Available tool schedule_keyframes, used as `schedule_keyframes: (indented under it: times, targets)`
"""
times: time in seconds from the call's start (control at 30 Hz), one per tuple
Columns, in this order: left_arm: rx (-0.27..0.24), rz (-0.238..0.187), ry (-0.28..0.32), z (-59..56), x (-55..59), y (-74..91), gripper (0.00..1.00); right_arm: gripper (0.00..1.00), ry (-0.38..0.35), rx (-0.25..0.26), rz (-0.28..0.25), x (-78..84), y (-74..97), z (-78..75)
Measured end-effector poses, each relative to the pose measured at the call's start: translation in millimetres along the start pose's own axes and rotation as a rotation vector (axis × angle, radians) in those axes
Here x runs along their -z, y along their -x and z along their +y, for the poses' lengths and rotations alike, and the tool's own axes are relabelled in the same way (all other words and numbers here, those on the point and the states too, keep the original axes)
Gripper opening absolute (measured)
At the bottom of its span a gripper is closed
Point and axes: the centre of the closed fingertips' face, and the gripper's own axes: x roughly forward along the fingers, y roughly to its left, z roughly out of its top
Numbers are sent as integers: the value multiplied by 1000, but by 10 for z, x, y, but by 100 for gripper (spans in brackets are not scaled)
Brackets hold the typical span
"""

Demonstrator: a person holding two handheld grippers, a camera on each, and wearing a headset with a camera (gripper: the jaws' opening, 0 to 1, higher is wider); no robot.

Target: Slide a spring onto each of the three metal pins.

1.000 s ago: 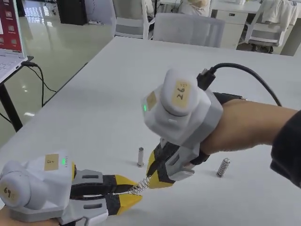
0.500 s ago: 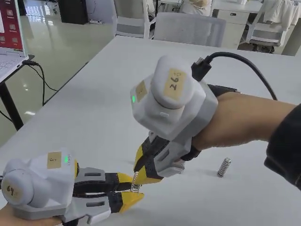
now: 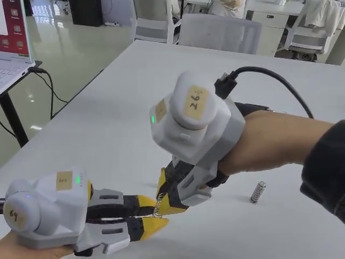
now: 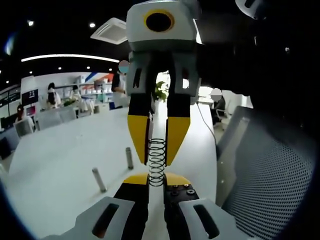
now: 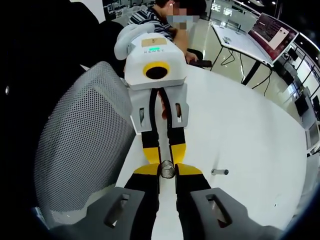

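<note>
The location was an open-plan office: long white tabletop [image 3: 129,102], mesh chairs [image 3: 215,33], laptop [image 3: 12,32], ceiling light strips [image 4: 70,57], a seated person [image 5: 150,17].

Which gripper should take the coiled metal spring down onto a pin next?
Right, probably. The right gripper angles down at the white table, gripping the coiled metal spring; the left gripper lies flat along it. A bare upright metal pin stands nearby.

Yellow sticker [image 3: 195,102] atop the right gripper [image 3: 160,203], above the spring [image 3: 158,208]: handwritten "26", then a third mark, unclear. Left gripper [image 3: 156,216], round end cap well left of the spring: handwritten "69". Smaller side sticker [image 3: 160,110] above the spring and top sticker [image 3: 64,179] left of it: marks too faint. Laptop [image 3: 11,32] screen, far up-left: illegible.
</note>
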Motion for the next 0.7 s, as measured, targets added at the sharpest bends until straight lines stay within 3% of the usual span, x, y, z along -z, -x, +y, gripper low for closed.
schedule_keyframes:
  times: [0.2, 0.27, 0.7]
  targets:
    - [0, -25, 1, 1, -95, -10, 2, 9, -6, -4, 9, 30, -19, 3]
    - [1, -10, -13, -9, -83, -25, 2, 9, -14, -3, 11, 38, -12, -1]
    - [-1, -30, 2, 21, -80, -43, 3, 8, -22, 9, 24, 63, -12, -30]
